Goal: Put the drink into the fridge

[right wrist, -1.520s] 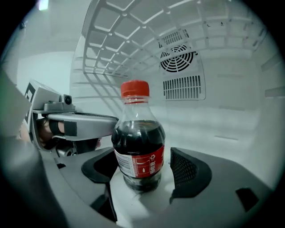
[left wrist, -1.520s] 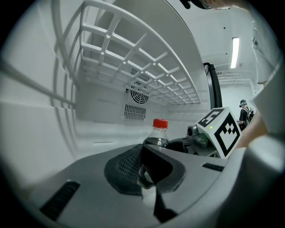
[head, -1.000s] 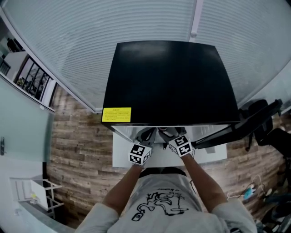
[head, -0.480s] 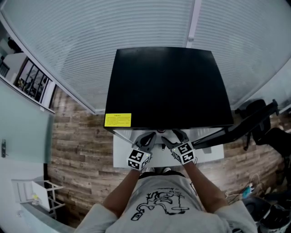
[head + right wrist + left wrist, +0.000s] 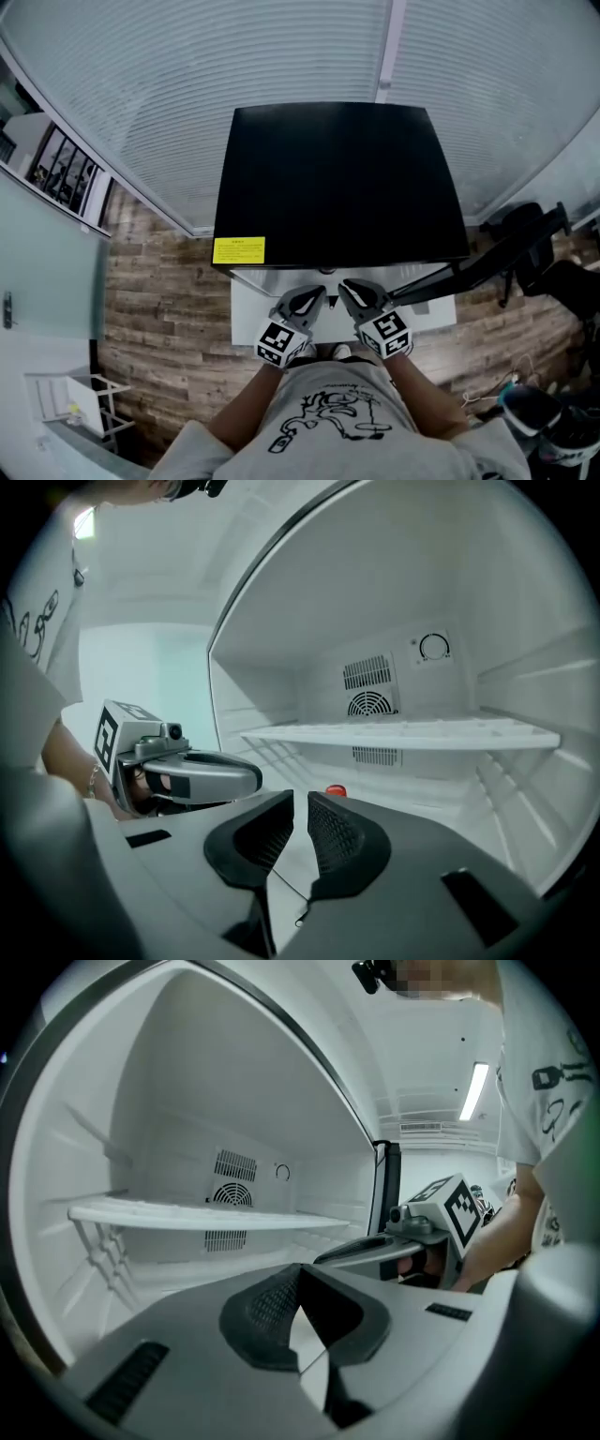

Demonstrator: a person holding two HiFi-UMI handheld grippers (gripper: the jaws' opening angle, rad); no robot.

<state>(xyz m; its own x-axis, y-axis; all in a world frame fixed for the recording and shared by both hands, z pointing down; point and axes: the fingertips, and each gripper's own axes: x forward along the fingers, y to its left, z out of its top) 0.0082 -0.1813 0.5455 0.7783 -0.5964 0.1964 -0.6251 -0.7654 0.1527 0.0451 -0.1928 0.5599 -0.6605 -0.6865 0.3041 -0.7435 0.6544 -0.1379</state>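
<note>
The fridge (image 5: 337,178), black on top, stands open in front of me, and both grippers hover at its mouth. Deep on the fridge floor, below the white shelf (image 5: 403,733), only the drink's red cap (image 5: 336,790) shows past my right jaws. My right gripper (image 5: 300,832) is closing, its pads almost together with nothing between them. My left gripper (image 5: 298,1302) is shut and empty, pointing at the shelf (image 5: 187,1215). In the head view the left gripper (image 5: 314,298) and the right gripper (image 5: 349,291) sit side by side just outside the opening.
The fridge door (image 5: 469,262) hangs open to the right. A yellow label (image 5: 238,250) marks the fridge's front left corner. A dark chair (image 5: 534,234) stands at the right, ribbed glass walls rise behind, and a white rack (image 5: 70,394) stands at the lower left.
Both grippers have drawn back out of the fridge toward my body. The fridge top now sits farther up the head view.
</note>
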